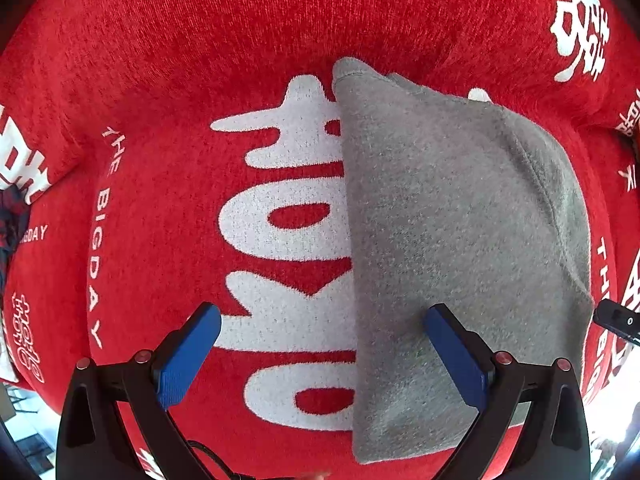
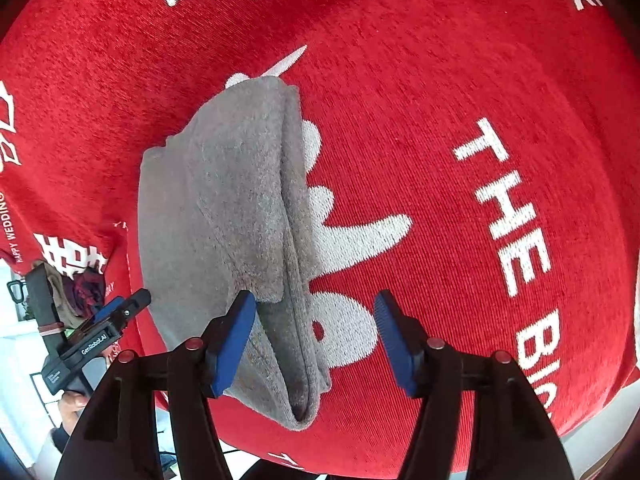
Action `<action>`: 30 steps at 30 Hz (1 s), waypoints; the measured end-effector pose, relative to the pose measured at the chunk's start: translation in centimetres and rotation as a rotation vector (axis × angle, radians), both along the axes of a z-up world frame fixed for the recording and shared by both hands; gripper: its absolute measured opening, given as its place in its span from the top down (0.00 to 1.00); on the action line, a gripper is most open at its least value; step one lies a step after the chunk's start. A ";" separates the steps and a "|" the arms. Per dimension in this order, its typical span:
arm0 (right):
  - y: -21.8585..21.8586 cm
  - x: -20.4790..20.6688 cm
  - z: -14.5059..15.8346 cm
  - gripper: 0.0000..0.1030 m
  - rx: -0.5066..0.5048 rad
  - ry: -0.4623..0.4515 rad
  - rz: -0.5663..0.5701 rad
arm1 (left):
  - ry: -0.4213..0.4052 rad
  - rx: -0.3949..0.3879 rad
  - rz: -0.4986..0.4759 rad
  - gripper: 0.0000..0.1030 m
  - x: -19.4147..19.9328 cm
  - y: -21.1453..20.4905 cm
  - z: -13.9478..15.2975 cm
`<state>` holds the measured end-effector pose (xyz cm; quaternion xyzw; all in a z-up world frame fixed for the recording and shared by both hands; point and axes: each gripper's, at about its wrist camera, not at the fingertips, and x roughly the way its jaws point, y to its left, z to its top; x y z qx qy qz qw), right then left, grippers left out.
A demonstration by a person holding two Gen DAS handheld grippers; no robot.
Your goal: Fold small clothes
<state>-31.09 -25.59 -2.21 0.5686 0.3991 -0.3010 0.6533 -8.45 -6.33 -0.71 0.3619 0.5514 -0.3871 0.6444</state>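
Note:
A folded grey garment (image 1: 448, 240) lies flat on a red cloth. In the right wrist view the grey garment (image 2: 224, 216) shows stacked layers and a folded edge on its right side. My left gripper (image 1: 322, 354) is open above the garment's left edge, with one blue pad over the grey fabric and the other over the red cloth. My right gripper (image 2: 316, 340) is open over the garment's near end, holding nothing. The left gripper also shows in the right wrist view (image 2: 104, 324), at the garment's left side.
The red cloth (image 1: 160, 80) with white lettering covers the table. Its edge (image 2: 592, 400) runs at the lower right. A dark patterned bundle (image 2: 76, 292) lies past the cloth's left edge.

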 end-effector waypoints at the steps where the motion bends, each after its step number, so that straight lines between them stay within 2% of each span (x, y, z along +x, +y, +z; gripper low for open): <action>1: -0.1 -0.1 0.0 0.36 0.001 -0.004 0.000 | 0.007 -0.009 0.008 0.00 0.1 -0.1 0.0; 3: -0.3 -0.2 0.0 0.36 0.001 -0.009 -0.001 | 0.012 -0.023 0.025 0.00 0.2 -0.2 0.1; 9: -1.0 -0.8 0.0 0.36 0.013 -0.048 -0.023 | 0.016 -0.003 0.008 0.00 -0.1 -1.3 -0.1; 16: -2.2 -0.8 0.1 0.36 0.009 -0.059 -0.019 | 0.006 0.008 0.032 0.00 -0.1 -1.9 -0.3; 26: -5.6 2.6 -0.4 0.36 0.017 -0.153 0.004 | 0.018 0.003 0.049 0.00 0.0 -2.7 -0.6; 27: -5.9 3.1 -0.6 0.45 0.016 -0.157 0.010 | 0.019 0.002 0.052 0.00 0.0 -2.7 -0.6; 28: -6.2 3.7 -0.7 0.71 0.019 -0.159 0.020 | 0.018 -0.001 0.057 0.00 0.1 -2.7 -0.6; 29: -6.4 4.4 -0.9 0.83 0.025 -0.152 0.032 | 0.014 -0.004 0.062 0.00 0.1 -2.7 -0.5; 30: -6.5 4.8 -0.7 0.84 0.017 -0.148 0.040 | 0.010 -0.007 0.067 0.00 0.2 -2.6 -0.4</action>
